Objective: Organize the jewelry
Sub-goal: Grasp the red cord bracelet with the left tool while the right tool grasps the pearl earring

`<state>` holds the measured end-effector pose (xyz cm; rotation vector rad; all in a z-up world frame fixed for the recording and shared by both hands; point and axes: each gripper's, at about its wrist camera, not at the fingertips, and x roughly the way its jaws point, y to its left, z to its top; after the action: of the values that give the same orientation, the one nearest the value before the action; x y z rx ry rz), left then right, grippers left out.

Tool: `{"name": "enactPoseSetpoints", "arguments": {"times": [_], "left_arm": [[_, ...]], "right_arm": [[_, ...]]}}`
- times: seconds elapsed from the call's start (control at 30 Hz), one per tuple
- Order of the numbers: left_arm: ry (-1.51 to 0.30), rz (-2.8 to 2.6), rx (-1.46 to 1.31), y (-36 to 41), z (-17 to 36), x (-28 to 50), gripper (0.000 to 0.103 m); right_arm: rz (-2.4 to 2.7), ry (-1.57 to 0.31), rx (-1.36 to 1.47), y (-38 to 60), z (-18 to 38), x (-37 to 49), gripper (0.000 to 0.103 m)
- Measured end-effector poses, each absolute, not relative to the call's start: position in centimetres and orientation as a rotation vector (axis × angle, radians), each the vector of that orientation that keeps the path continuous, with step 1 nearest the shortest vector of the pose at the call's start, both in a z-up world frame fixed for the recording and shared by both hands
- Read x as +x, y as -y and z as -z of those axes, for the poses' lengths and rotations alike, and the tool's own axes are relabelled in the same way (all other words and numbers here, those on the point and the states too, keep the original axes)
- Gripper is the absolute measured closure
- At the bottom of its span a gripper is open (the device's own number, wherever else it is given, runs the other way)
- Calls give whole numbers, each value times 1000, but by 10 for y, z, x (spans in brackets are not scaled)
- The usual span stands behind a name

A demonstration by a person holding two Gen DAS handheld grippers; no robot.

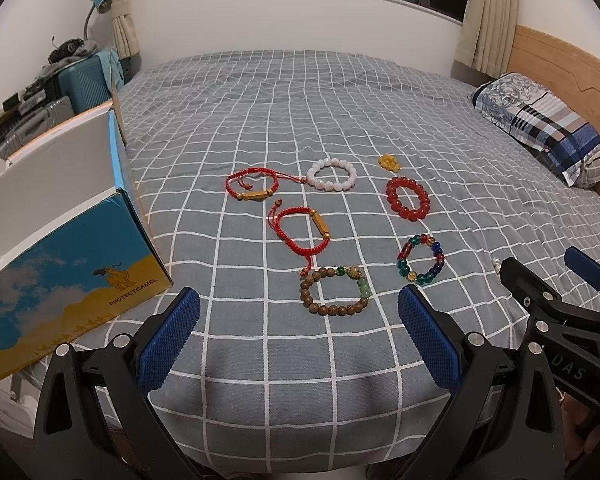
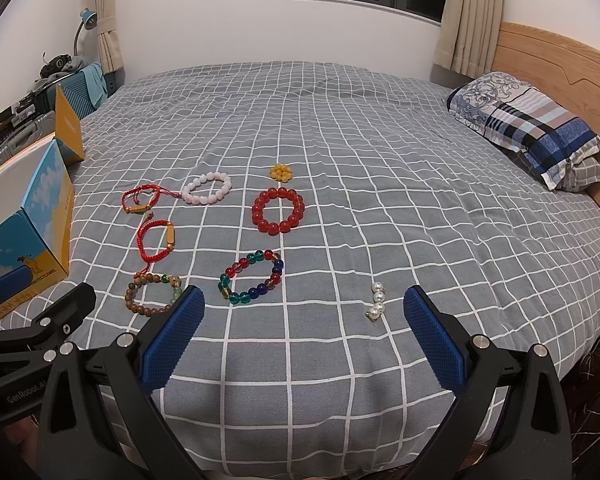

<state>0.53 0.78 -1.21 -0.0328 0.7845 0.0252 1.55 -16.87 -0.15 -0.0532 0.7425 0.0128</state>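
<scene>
Several bracelets lie on the grey checked bed [image 1: 340,92]. A wooden bead bracelet [image 1: 334,290] lies just ahead of my open, empty left gripper [image 1: 298,304]. A multicoloured glass bead bracelet [image 1: 421,259] [image 2: 251,278], a red bead bracelet [image 1: 407,198] [image 2: 278,210], a white bead bracelet [image 1: 332,174] [image 2: 207,188], two red cord bracelets [image 1: 253,186] [image 1: 300,230] and a small yellow bead cluster [image 1: 389,162] [image 2: 281,172] lie further out. A short pearl strand [image 2: 377,301] lies between the tips of my open, empty right gripper [image 2: 304,306].
An open blue-and-yellow cardboard box [image 1: 72,248] [image 2: 28,240] stands on the bed's left edge. A patterned pillow [image 1: 540,124] [image 2: 528,124] lies at the right by the wooden headboard [image 2: 560,64]. Suitcases and clutter [image 1: 60,92] stand beyond the box.
</scene>
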Motion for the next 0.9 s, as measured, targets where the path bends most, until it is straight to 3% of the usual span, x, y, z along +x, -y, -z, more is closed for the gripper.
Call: {"name": "enactPoseSetpoints", "arguments": {"times": [0.63, 0.9], "left_arm": [[-852, -20, -31, -9, -8, 70, 6], [-955, -20, -30, -2, 24, 135, 6]], "right_arm": [[25, -776, -104, 196, -29, 51, 7], [87, -862, -97, 219, 4, 89, 7]]}}
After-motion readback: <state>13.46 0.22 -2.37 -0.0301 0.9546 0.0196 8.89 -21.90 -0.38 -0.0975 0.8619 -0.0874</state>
